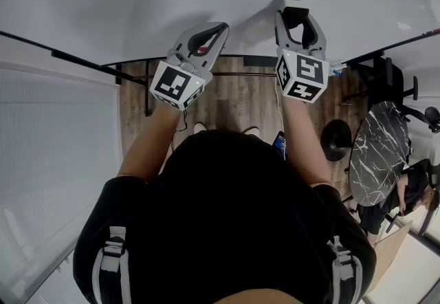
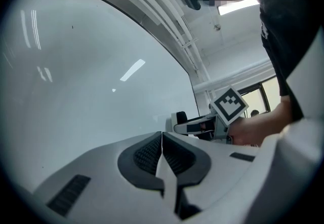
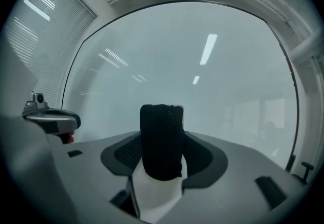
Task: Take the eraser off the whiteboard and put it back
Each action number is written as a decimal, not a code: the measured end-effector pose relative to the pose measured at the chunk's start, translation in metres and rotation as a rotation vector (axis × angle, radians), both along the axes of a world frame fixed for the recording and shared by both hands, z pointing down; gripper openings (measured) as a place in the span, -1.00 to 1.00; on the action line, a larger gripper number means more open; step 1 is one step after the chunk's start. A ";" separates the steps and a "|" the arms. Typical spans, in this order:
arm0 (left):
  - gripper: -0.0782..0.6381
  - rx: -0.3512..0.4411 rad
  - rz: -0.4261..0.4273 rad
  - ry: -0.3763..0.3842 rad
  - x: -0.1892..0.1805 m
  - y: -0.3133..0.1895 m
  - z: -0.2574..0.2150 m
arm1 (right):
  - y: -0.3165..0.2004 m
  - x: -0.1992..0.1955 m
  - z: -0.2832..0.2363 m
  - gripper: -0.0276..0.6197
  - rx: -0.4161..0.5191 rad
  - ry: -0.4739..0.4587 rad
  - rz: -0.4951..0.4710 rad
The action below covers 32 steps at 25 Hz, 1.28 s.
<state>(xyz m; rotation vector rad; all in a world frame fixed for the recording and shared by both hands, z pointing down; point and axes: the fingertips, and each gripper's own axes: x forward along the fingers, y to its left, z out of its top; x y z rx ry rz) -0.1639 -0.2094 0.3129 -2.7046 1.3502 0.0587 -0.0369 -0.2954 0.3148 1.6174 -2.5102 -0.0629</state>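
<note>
The whiteboard (image 1: 172,0) fills the space in front of me. My right gripper (image 1: 297,15) is shut on the eraser (image 3: 162,139), a white block with a black felt face that stands upright between the jaws, close to the board (image 3: 212,76). The left gripper (image 1: 218,27) is shut with nothing in it, and its tips sit near the board (image 2: 91,76) to the left of the right one. In the left gripper view, the right gripper (image 2: 190,126) shows beyond my closed left jaws. The left gripper (image 3: 50,116) sits at the left edge of the right gripper view.
A round dark marble table (image 1: 378,151) stands low on the right, with a seated person (image 1: 412,192) beside it. Wooden floor (image 1: 234,100) and the board's black frame bar (image 1: 82,58) lie below the board. Window blinds (image 3: 30,20) hang to the left.
</note>
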 end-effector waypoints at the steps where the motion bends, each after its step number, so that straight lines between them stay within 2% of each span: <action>1: -0.77 -0.001 0.001 0.000 0.002 0.000 0.000 | -0.001 0.001 0.000 -0.20 0.000 -0.002 0.003; 12: -0.77 0.001 0.012 -0.002 0.008 0.005 -0.001 | -0.005 -0.001 -0.001 -0.18 0.022 -0.016 0.016; 14: -0.77 0.000 0.009 -0.002 0.008 0.006 -0.002 | -0.005 -0.003 -0.001 -0.10 0.020 -0.021 0.002; 16: -0.77 -0.003 0.006 0.000 0.007 0.008 -0.003 | -0.003 -0.004 -0.001 0.05 0.017 -0.026 -0.021; 21: -0.77 -0.002 0.010 0.016 0.007 0.015 -0.009 | 0.010 -0.004 -0.004 0.21 0.029 -0.021 -0.089; 27: -0.77 -0.004 0.025 0.019 0.010 0.018 -0.016 | 0.027 0.001 -0.007 0.24 -0.003 -0.050 -0.204; 32: -0.77 -0.043 0.020 0.011 0.009 0.019 0.002 | 0.044 0.008 0.001 0.23 -0.035 -0.071 -0.310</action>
